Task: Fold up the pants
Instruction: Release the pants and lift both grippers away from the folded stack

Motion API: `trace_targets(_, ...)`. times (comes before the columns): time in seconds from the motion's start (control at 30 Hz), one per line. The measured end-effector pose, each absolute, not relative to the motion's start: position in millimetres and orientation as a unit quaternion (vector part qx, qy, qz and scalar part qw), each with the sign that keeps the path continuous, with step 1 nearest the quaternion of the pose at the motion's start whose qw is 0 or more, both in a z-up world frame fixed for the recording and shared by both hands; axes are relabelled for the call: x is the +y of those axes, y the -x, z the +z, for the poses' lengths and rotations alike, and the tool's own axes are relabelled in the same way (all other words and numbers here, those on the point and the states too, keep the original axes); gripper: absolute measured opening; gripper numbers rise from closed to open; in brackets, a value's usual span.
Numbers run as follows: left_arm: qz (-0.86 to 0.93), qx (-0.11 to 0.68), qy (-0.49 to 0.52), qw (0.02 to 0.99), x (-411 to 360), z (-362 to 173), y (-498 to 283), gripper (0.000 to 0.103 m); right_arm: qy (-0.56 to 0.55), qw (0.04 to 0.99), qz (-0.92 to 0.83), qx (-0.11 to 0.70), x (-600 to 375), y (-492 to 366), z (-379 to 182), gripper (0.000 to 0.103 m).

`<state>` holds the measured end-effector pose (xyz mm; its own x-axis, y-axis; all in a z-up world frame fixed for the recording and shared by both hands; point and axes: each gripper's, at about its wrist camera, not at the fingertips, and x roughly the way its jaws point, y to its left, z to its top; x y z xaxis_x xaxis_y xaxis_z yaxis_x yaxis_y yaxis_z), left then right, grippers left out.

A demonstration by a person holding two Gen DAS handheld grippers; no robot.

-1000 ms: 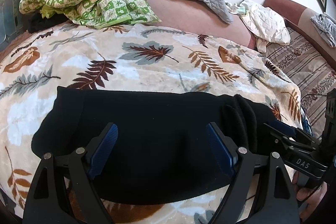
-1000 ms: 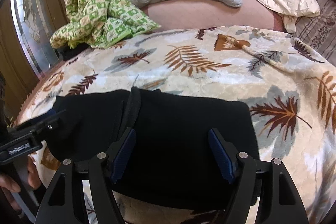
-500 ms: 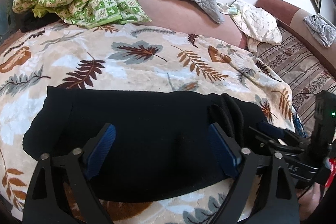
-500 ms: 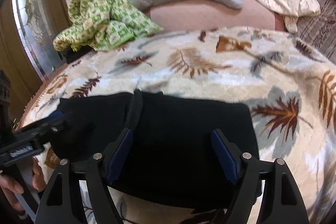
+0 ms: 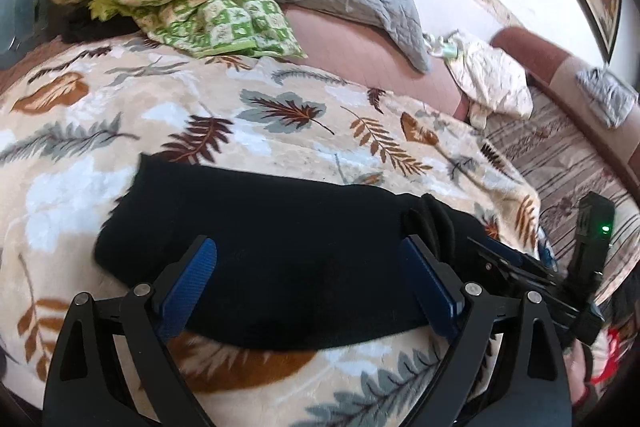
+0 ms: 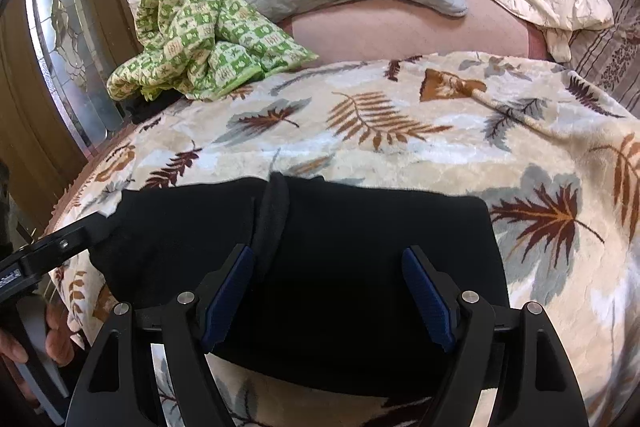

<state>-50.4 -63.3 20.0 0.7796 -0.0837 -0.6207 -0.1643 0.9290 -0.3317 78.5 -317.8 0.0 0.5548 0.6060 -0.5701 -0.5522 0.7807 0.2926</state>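
Lying folded on the leaf-print blanket (image 6: 400,147): one pair of black pants (image 5: 280,251). Two grippers, left gripper (image 5: 308,287) and right gripper (image 6: 328,291), fingers apart, holding nothing. Fabric layers indistinct.

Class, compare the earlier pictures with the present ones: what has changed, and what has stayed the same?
Little changed. The left gripper tilted and shifted slightly, so the black pants sit a bit further right in its view. The right gripper barely moved. Both jaws stayed wide open above the folded pants, gripping nothing, and the pants kept their shape on the leaf-print blanket.
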Motion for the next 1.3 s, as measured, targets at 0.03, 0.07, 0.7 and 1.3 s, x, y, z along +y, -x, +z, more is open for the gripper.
trace_targets(0.03,0.027,0.329,0.193,0.924,-59.9,20.0,56.1,0.094,-0.043,0.88,0.331,0.337,-317.0,-78.9,1.4,0.078)
trace_targets(0.07,0.035,0.326,0.2,0.923,-55.6,19.5,62.5,0.095,-0.046,0.88,0.332,0.338,-316.8,-79.6,1.1,0.078)
trace_targets(0.7,0.104,0.342,0.302,0.884,6.9,-19.9,91.2,0.103,-0.013,0.79,0.506,0.347,-194.1,-99.5,32.3,0.083)
trace_targets(1.3,0.133,0.324,0.287,0.891,10.3,-33.5,63.3,0.099,0.123,0.676,0.604,0.403,-32.3,-107.7,-8.0,0.05)
